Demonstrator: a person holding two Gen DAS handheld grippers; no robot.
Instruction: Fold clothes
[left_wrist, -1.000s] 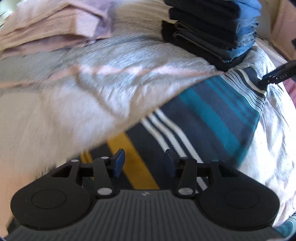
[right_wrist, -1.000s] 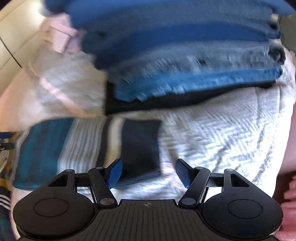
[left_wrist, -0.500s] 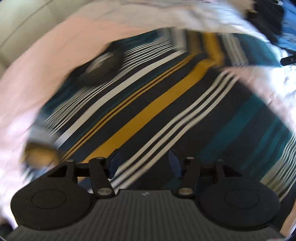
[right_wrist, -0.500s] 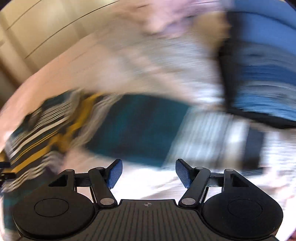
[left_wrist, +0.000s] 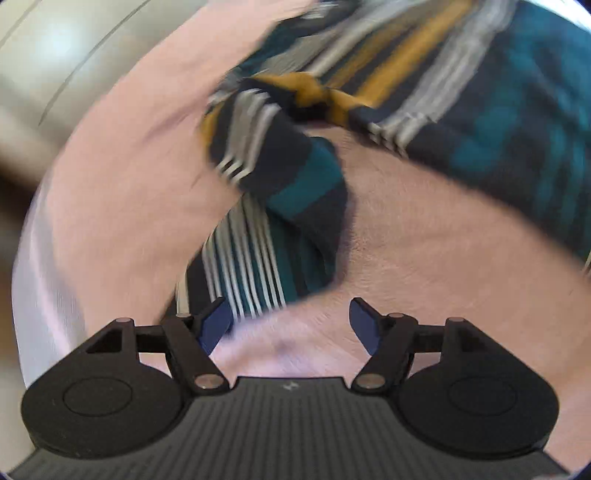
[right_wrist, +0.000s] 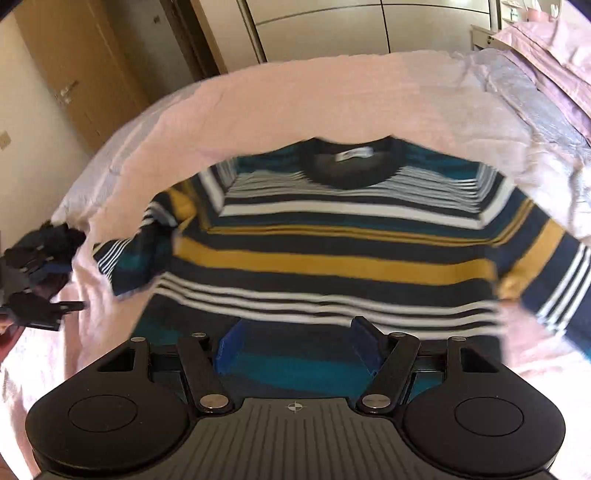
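We see a bed (right_wrist: 332, 96) covered by a pale pink sheet (left_wrist: 122, 177), its surface creased and softly lit. Beyond its far edge stands a run of cream wardrobe doors (right_wrist: 332, 26) with thin dark seams between the panels. To the left of them a light brown wooden door (right_wrist: 74, 66) carries a metal handle (right_wrist: 66, 92), and a plain off-white wall (right_wrist: 26, 147) holds a small switch plate (right_wrist: 3, 138). At the upper right, folded pinkish and greyish bedding (right_wrist: 535, 74) lies heaped on the bed. Daylight falls bright across the sheet, and the left wrist view is blurred.
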